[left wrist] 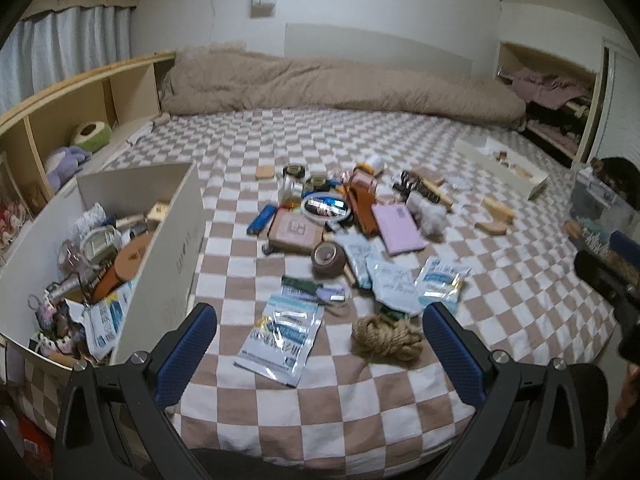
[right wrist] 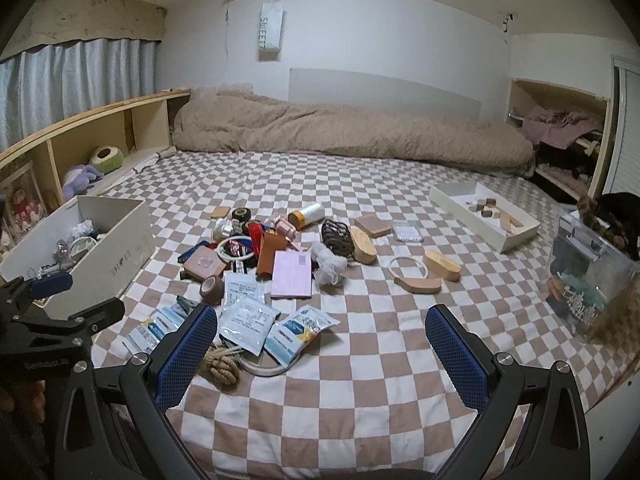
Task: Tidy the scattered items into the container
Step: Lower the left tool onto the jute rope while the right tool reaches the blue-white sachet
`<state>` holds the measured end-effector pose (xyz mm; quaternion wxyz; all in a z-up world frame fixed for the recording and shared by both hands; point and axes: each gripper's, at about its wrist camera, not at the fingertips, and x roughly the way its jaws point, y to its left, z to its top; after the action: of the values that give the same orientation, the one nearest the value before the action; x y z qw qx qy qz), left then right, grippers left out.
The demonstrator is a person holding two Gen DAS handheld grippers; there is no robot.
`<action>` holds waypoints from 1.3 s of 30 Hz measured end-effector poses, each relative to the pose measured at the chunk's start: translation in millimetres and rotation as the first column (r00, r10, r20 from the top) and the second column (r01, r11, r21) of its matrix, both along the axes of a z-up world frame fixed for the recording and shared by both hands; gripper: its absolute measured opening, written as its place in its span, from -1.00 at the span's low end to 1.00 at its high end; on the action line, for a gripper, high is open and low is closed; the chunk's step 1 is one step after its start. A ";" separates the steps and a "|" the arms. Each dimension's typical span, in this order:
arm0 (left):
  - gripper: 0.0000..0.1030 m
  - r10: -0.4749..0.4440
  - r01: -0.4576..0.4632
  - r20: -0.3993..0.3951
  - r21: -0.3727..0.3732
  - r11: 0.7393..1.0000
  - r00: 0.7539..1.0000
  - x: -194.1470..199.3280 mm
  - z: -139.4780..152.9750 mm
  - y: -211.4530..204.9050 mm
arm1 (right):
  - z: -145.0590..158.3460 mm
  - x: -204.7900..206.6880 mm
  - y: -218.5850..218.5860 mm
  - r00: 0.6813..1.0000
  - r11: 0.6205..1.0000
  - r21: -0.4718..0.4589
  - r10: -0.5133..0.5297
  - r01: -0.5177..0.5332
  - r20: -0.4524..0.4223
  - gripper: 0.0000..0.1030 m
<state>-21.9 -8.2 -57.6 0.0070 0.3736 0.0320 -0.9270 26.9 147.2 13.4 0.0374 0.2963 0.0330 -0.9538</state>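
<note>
Both grippers empty, fingers spread wide: left gripper (left wrist: 320,344), right gripper (right wrist: 320,344). Scattered items (left wrist: 320,220) piled mid-bed (left wrist: 460,168); rope coil (left wrist: 386,338) and sachet (left wrist: 280,338) near front edge. White container (left wrist: 176,240), part filled, at bed's left edge.

Rumpled beige duvet (right wrist: 352,132), grey curtain (right wrist: 76,80), hanging paper bag (right wrist: 271,26).

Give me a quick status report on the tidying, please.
Both tongs, left and right, open, empty. White box part filled; pile, rope coil and packets included, on bed. Nothing blocking.
</note>
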 end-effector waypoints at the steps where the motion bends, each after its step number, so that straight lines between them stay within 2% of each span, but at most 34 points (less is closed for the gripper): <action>1: 1.00 -0.002 0.002 0.014 0.010 1.000 1.000 -1.9 -4.8 -1.0 | -2.3 -1.6 1.1 1.000 1.000 -0.003 -0.003 0.003 0.008 1.00; 7: 1.00 -0.036 0.029 0.098 0.071 0.997 0.995 -10.0 -31.3 2.4 | -16.9 -8.8 6.4 0.999 1.000 -0.013 -0.014 0.015 0.046 1.00; 10: 1.00 -0.084 0.070 0.132 0.101 0.992 0.988 -13.7 -44.8 14.4 | -22.0 -11.5 9.6 0.998 1.000 -0.024 -0.016 0.017 0.056 1.00; 18: 1.00 -0.138 0.127 0.189 0.074 0.989 0.972 -31.2 -77.8 56.3 | -30.3 -16.2 19.6 0.998 0.998 -0.061 -0.016 0.020 0.069 1.00; 22: 1.00 -0.112 0.105 0.217 0.044 0.993 0.970 -44.9 -91.1 63.2 | -33.6 -19.7 27.3 0.998 0.995 -0.098 -0.017 0.023 0.064 1.00; 27: 1.00 -0.100 0.086 0.242 0.068 0.994 0.965 -58.9 -106.2 61.5 | -39.3 -28.3 35.2 0.997 0.990 -0.135 -0.031 0.039 0.064 1.00; 32: 1.00 -0.107 0.098 0.179 0.054 0.994 0.978 -60.2 -112.2 62.2 | -55.4 -47.8 26.3 0.991 0.993 -0.120 0.035 -0.020 0.127 1.00; 37: 1.00 -0.131 0.124 0.201 0.049 0.991 0.971 -62.4 -121.5 64.2 | -72.1 -73.0 9.4 0.964 0.988 -0.088 0.142 -0.125 0.223 1.00; 39: 1.00 -0.135 0.126 0.203 0.057 0.990 0.970 -62.4 -123.2 63.6 | -74.8 -82.7 2.7 0.955 0.986 -0.030 0.165 -0.162 0.248 1.00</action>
<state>-84.3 55.4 -180.7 -0.0588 0.4690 0.0269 -0.8808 -55.8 149.9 -61.4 0.1213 0.4099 0.0481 -0.9027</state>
